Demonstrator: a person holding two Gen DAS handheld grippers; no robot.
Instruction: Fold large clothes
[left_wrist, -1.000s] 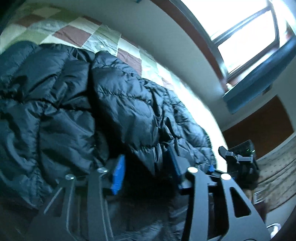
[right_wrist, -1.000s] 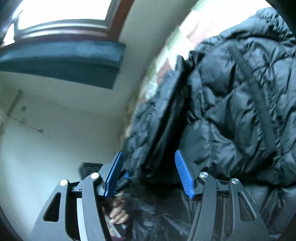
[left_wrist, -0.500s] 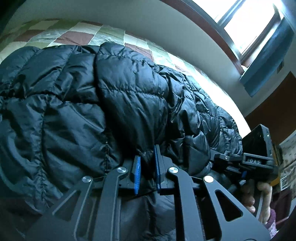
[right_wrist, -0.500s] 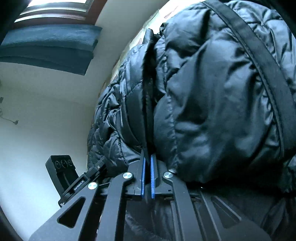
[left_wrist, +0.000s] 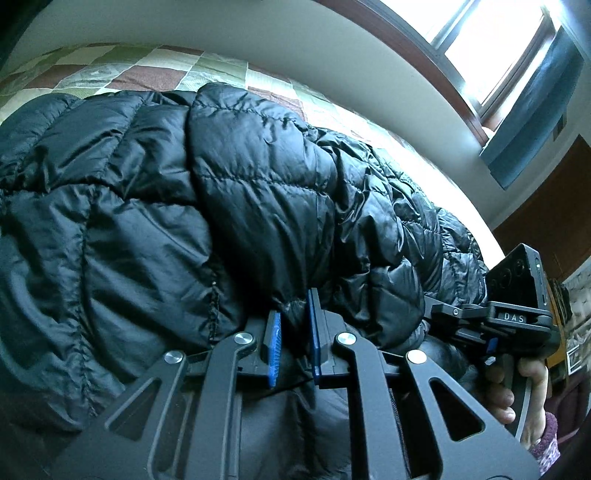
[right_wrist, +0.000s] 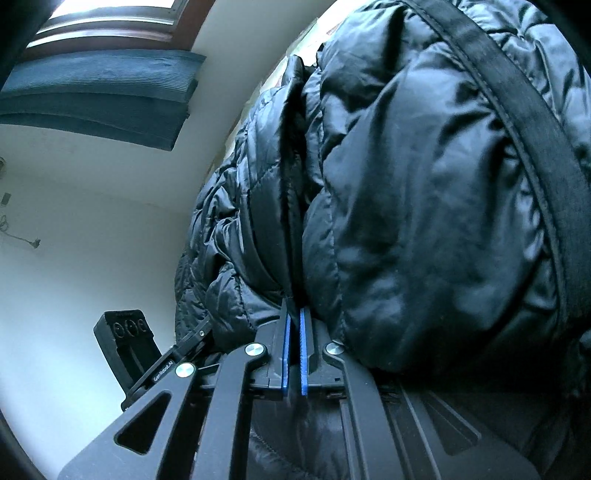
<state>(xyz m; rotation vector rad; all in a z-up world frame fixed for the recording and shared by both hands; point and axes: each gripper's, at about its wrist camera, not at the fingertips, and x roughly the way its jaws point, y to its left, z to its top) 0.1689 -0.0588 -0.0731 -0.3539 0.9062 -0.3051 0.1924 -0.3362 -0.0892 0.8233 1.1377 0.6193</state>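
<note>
We see the left gripper (left_wrist: 293, 345) in the lower middle of its wrist view: black plastic arms with triangular cut-outs, round silver screws at the joints, and ribbed blue pads (left_wrist: 274, 347) lining the fingers. At the right edge sits the right gripper (left_wrist: 491, 345), a black block with round lenses and the white letters "DAS", with the right hand (left_wrist: 517, 391) and a knitted purple-and-white cuff (left_wrist: 546, 443) below it. In the other view the right gripper (right_wrist: 293, 354) shows the same black arms, silver screws and blue pads; lower left, the left gripper (right_wrist: 166, 365) bears the white print "GenRobot.AI".
</note>
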